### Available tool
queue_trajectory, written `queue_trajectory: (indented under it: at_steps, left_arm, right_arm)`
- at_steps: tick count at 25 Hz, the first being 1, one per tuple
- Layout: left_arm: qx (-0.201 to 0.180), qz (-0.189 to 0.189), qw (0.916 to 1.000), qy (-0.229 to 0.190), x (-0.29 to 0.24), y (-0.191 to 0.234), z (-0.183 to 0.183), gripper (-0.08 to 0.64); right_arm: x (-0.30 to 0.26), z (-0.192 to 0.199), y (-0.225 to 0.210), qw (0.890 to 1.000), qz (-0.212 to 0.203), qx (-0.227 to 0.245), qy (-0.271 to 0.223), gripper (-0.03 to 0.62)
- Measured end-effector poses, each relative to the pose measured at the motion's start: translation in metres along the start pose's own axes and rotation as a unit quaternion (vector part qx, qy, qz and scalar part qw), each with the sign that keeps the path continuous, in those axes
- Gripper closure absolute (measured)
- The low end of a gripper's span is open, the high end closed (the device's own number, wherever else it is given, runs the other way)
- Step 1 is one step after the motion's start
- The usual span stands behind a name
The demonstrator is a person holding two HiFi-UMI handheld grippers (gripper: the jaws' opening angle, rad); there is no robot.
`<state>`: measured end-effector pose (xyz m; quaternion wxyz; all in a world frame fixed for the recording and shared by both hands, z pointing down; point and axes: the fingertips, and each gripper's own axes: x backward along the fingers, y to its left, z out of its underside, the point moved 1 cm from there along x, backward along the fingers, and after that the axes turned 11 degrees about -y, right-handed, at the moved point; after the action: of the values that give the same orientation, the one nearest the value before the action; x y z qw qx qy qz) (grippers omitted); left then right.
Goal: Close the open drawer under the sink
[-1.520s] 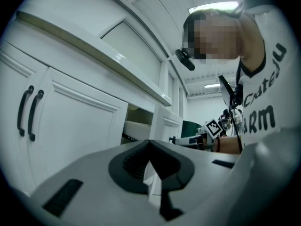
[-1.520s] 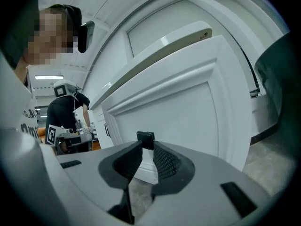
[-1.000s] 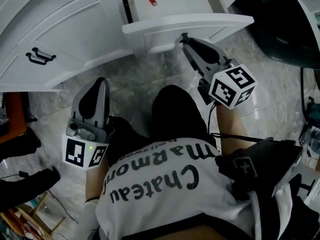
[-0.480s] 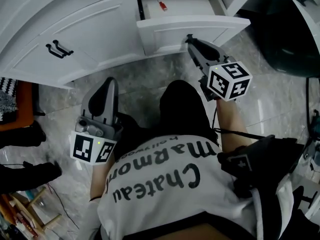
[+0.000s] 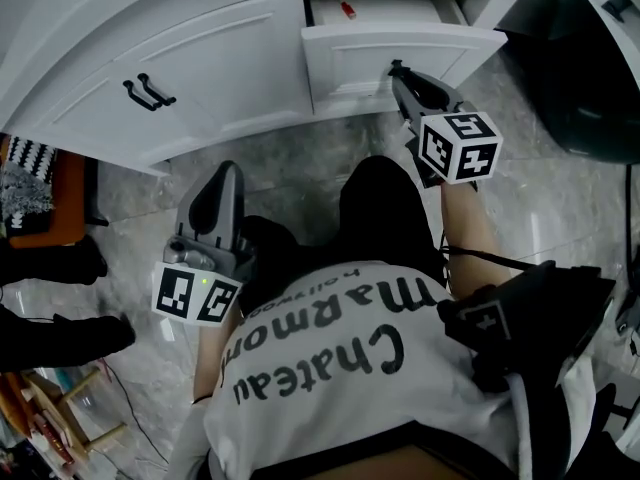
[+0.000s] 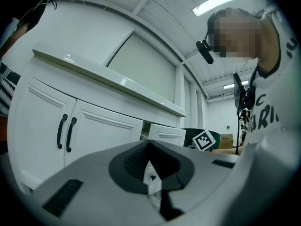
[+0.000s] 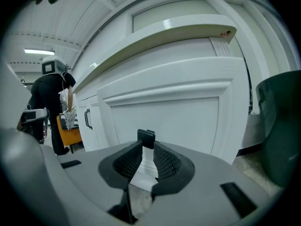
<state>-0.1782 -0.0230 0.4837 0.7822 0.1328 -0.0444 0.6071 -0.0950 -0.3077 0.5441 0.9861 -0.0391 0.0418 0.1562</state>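
Note:
The white drawer (image 5: 400, 53) under the counter stands a little way out of the cabinet, with a small red item (image 5: 347, 10) inside. My right gripper (image 5: 397, 68) reaches level to the drawer front and is shut on its black drawer handle (image 7: 146, 136), which sits between the jaw tips (image 7: 146, 142). The drawer front (image 7: 169, 112) fills the right gripper view. My left gripper (image 5: 228, 171) hangs over the floor beside the person's knee, shut and holding nothing (image 6: 150, 142). From the left gripper view the drawer (image 6: 167, 134) shows partly open.
Left of the drawer are white cabinet doors with two black handles (image 5: 150, 90) (image 6: 66, 132). A dark green bin (image 5: 590, 78) (image 7: 280, 126) stands to the drawer's right. An orange stool (image 5: 40, 208) and another person in black (image 7: 49, 107) are at the left. The floor is grey marble.
The drawer has slid further into the cabinet, with my right gripper on its handle following it. My left gripper has drifted forward a little.

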Motion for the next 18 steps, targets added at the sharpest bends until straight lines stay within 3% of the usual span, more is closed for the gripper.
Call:
queue_trajectory:
  at_steps: [7, 12, 18]
  left_arm:
    - [-0.014, 0.022, 0.9996, 0.011, -0.011, 0.000, 0.003, 0.552]
    - [-0.033, 0.023, 0.9990, 0.021, -0.022, 0.020, 0.003, 0.552]
    - [-0.017, 0.030, 0.9993, -0.011, -0.030, 0.030, -0.008, 0.552]
  right_arm:
    - [-0.018, -0.001, -0.004, 0.997, 0.027, 0.061, 0.031, 0.515]
    - [-0.024, 0.000, -0.006, 0.997, 0.033, 0.056, 0.046, 0.520]
    - [-0.026, -0.004, -0.005, 0.998, 0.047, 0.038, 0.023, 0.523]
